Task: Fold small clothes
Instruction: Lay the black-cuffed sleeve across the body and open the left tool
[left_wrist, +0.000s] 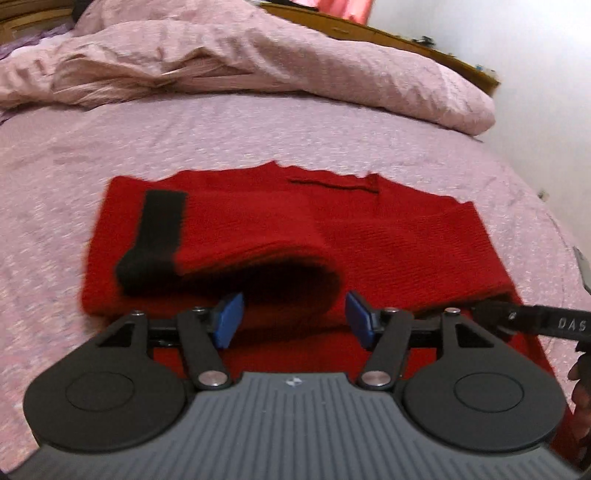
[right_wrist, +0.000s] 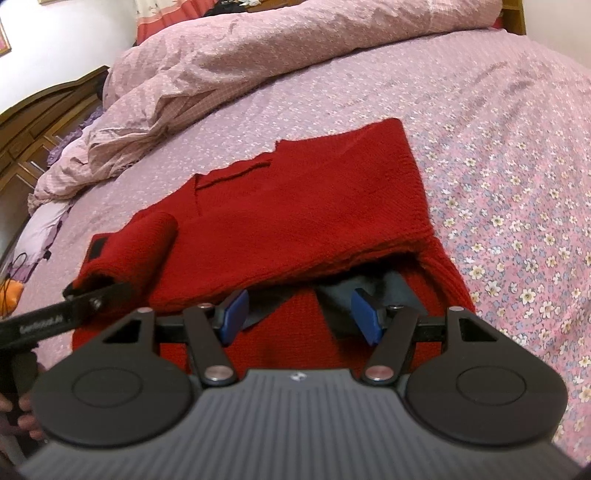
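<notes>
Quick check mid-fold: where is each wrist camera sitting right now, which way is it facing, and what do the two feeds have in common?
Left wrist: on the left claw, angled down across the red sweater toward the bunched quilt; its own open blue pads show, the right claw's finger enters at right.
Right wrist: on the right claw, angled down at the sweater's lifted hem; open pads, the left claw's finger at left.
Shared: sweater, black-cuffed sleeve, pink bedsheet, quilt.

honestly the red knitted sweater (right_wrist: 295, 206) near edge hides behind the gripper body, left view's kinda blurry
</notes>
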